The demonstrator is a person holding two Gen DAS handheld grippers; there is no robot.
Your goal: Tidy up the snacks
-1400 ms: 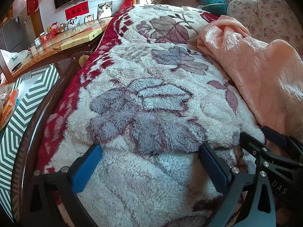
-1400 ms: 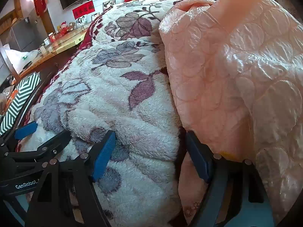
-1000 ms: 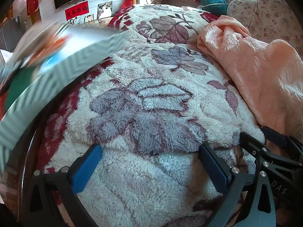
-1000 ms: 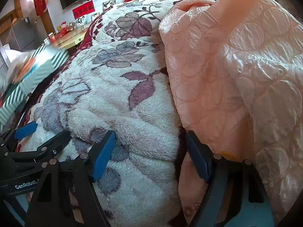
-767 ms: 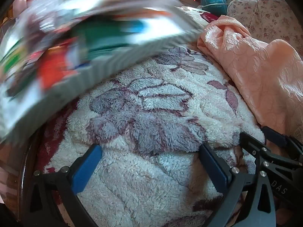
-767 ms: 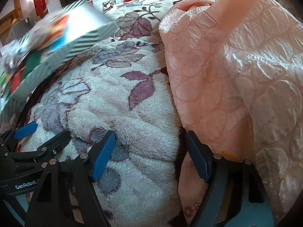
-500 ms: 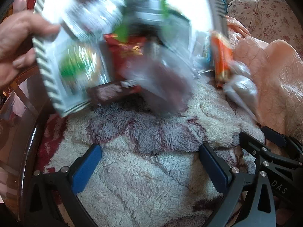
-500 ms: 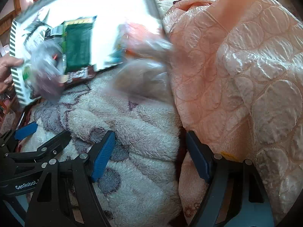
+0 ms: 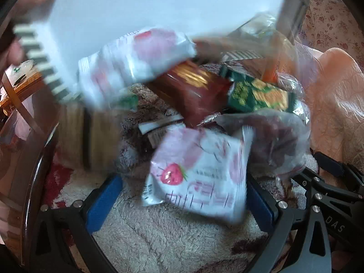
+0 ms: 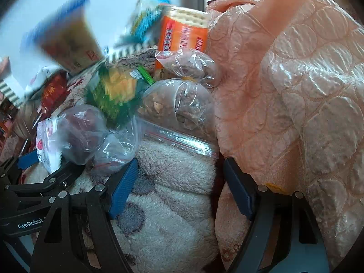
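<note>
Both of my grippers lie low on the fleecy flowered blanket (image 9: 173,238), and neither holds anything. The left gripper (image 9: 179,195) has its tongs spread wide, with a white-and-pink strawberry packet (image 9: 198,175) lying between the blue pads, its near edge blurred. The right gripper (image 10: 179,186) is spread wide too, with only bare blanket between its fingers and the peach quilt (image 10: 295,86) bunched along its right side.

The snacks are heaped on the blanket just beyond both grippers. In the left view I see a dark red packet (image 9: 193,91) leaning against a green cracker pack (image 9: 259,94), a clear bag of dark fruit (image 9: 273,141) to the right, and a second pink-and-white packet (image 9: 134,61) (heavily blurred) above them. A white tray with a striped rim (image 9: 41,59) is tilted over the far side of the pile. In the right view, a zip bag of nuts (image 10: 179,107) sits nearest the quilt, with an orange cracker pack (image 10: 182,38) upright behind it.
</note>
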